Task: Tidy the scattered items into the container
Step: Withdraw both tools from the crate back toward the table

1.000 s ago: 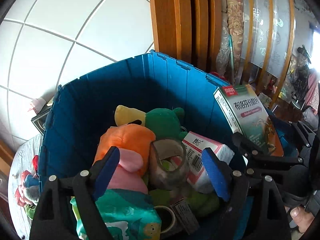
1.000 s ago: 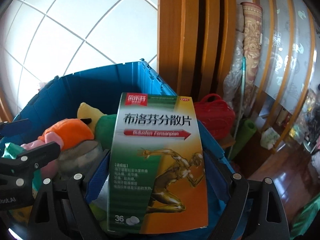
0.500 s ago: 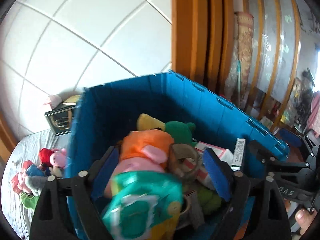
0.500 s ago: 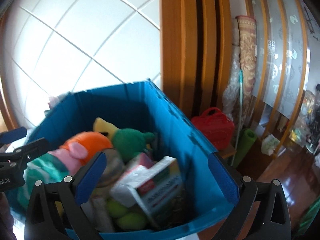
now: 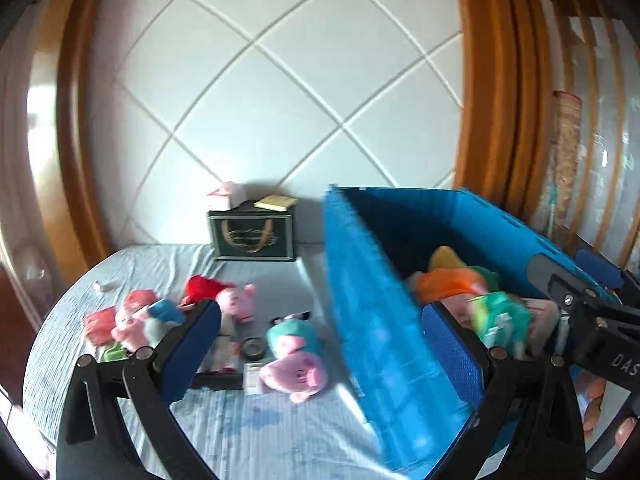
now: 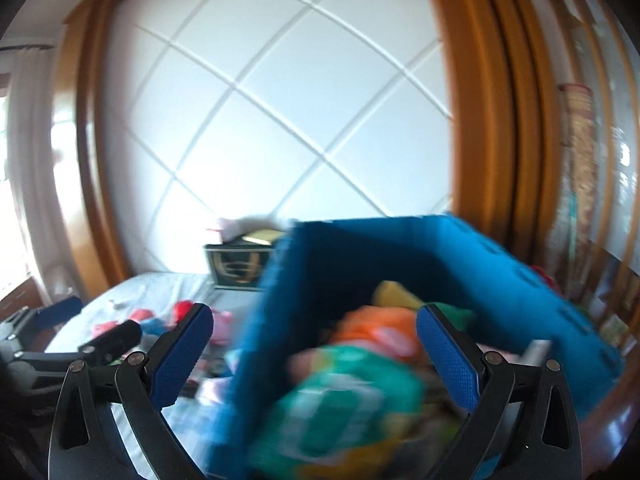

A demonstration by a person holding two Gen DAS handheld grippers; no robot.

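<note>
The blue bin (image 5: 380,320) stands on the bed at the right, holding an orange plush (image 5: 444,284) and a green packet (image 5: 500,320). Left of it lie a pink pig in a teal dress (image 5: 294,360), a red-dressed pig (image 5: 228,300), another plush (image 5: 136,320), a tape roll (image 5: 254,349) and flat packets. My left gripper (image 5: 320,344) points at the bin's left wall and the teal pig; its jaws are opening and grip nothing. My right gripper (image 6: 316,340) is open and empty, facing the blurred bin (image 6: 500,280) and green packet (image 6: 340,412).
A dark green box (image 5: 252,236) with small boxes on top stands against the white quilted headboard. A light blue sheet (image 5: 240,432) covers the bed. Wooden frames and a rolled mat rise at the right. A person's fingers (image 5: 600,396) show at the lower right.
Both grippers swung left, away from above the bin. The left let go of the green packet and the right dropped the medicine box into the bin; both jaws widened.
</note>
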